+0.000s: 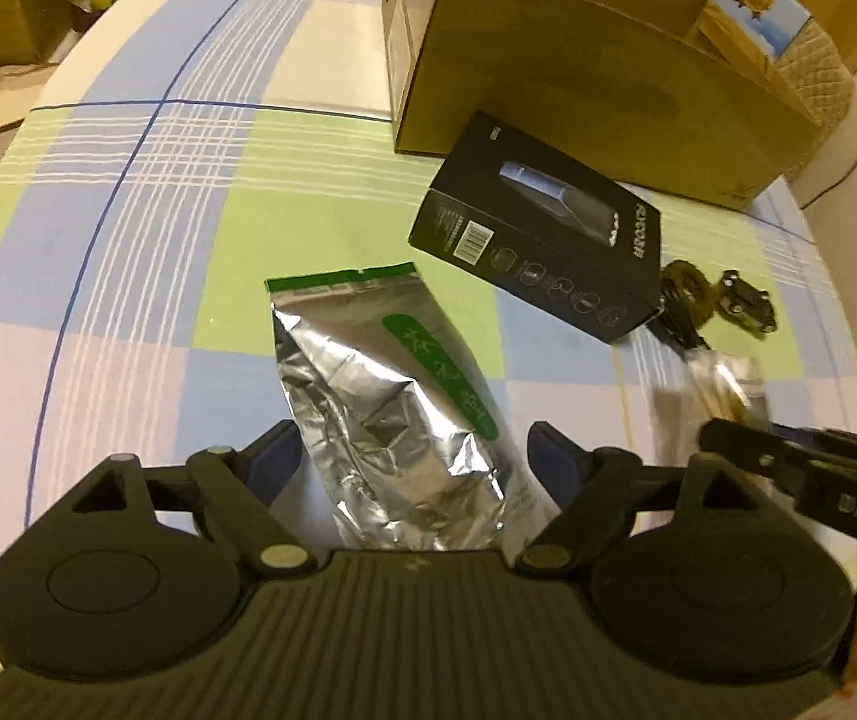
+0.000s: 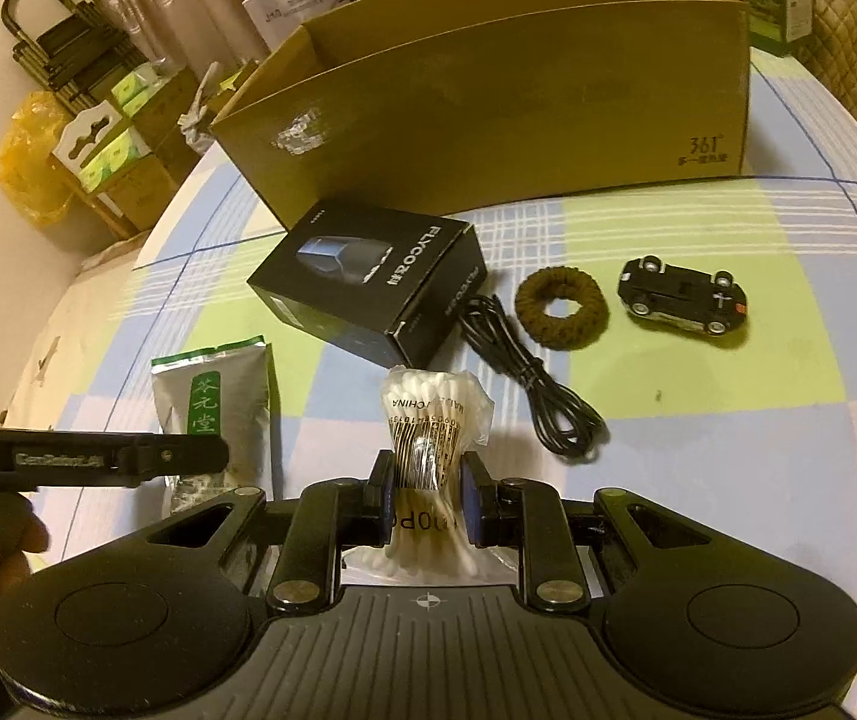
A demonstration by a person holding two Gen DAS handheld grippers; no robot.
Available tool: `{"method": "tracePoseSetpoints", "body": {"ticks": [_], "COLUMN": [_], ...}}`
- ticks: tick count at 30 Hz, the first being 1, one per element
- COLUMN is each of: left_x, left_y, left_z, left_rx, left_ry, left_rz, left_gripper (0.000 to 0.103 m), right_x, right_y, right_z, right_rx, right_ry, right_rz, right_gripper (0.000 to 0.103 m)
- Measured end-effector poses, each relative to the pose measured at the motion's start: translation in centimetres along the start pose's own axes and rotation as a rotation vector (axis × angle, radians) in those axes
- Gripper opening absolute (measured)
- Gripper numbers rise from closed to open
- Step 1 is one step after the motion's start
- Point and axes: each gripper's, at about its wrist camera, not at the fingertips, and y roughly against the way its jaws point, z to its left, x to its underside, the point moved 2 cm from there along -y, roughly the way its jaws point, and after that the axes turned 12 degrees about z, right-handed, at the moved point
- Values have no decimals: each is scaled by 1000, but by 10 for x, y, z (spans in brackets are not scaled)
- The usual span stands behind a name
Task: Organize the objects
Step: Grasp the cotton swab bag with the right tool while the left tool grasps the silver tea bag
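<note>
A silver foil pouch [image 1: 386, 408] with a green label lies on the checked cloth between the fingers of my left gripper [image 1: 410, 456], which stands open around it; the blue pads sit just off its sides. The same pouch [image 2: 212, 402] shows in the right wrist view under the left gripper's finger [image 2: 128, 456]. My right gripper [image 2: 425, 498] is shut on a clear packet of cotton swabs [image 2: 428, 420], held upright above the table. A black product box [image 2: 368, 276], a black cable [image 2: 524, 372], a brown scrunchie [image 2: 560, 309] and a black toy car [image 2: 683, 297] lie ahead.
An open cardboard box [image 2: 488, 120] stands at the back of the table, just behind the black product box [image 1: 542, 234]. Milk cartons stand behind it. The table's curved edge runs along the left, with stacked cartons and a yellow bag on the floor beyond.
</note>
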Motion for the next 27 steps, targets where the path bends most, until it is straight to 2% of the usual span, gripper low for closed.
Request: {"method": "tracePoseSetpoints", "body": {"ticks": [3, 5, 7, 11, 19, 23, 26, 27], "left_x": [-3, -3, -3, 0, 8, 9, 7, 7], "left_y": [-6, -6, -6, -9, -22, -26, -21, -19], "left_z": [-18, -33, -39, -32, -39, -45, -45, -44], "left_rx": [-45, -31, -32, -54, -43, -84, -49, -52], "left_ry": [-69, -169, -223, -221, -281, -326, -336, -336], "left_rz": [-17, -24, -23, -8, 40, 51, 63, 65], "left_gripper": [79, 79, 79, 79, 80, 71, 49, 47], "right_x": [0, -1, -1, 0, 0, 2, 3, 3], "right_y": [4, 6, 7, 10, 10, 10, 10, 10], "right_z": [-4, -7, -10, -15, -19, -22, -24, -25], "right_rx": [8, 10, 13, 12, 0, -2, -4, -5], "right_ry": [-8, -17, -28, -45, -64, -72, -81, -84], "right_rz": [-9, -13, -17, -26, -31, -33, -35, -36], "right_gripper": [19, 19, 19, 19, 19, 19, 19, 19]}}
